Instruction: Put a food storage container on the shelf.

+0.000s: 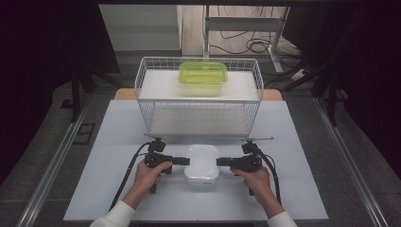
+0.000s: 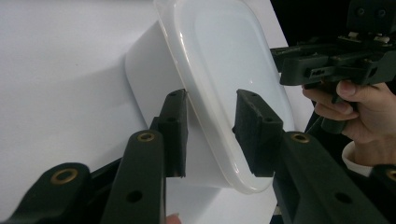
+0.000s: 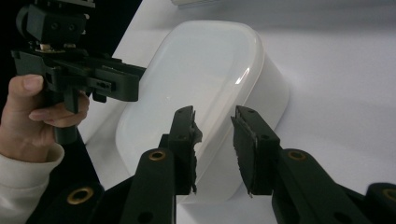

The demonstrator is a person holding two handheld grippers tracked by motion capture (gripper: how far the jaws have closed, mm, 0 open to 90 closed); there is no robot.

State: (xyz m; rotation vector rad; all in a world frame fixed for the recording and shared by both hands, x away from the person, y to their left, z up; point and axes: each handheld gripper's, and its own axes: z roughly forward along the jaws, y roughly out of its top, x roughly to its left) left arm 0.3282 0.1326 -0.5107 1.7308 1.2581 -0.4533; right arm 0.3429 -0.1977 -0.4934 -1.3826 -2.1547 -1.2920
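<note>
With the lidded white container (image 1: 202, 163) resting on the counter (image 1: 104, 156) before the wire rack (image 1: 198, 97), the left claw (image 1: 185, 161) and right claw (image 1: 221, 161) straddle its lid rim from opposite sides, not visibly pinching, so an uneven squeeze could tip it.

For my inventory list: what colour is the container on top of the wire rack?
The container is translucent yellow-green, clearest in the high view.

Even overhead light; tabletop (image 1: 104, 189) bright, surroundings dark. Small glare spot on white container lid (image 3: 243, 77) in both gripper views. Soft shadows under container. Near jaws slightly soft; high view mildly blurry.
</note>
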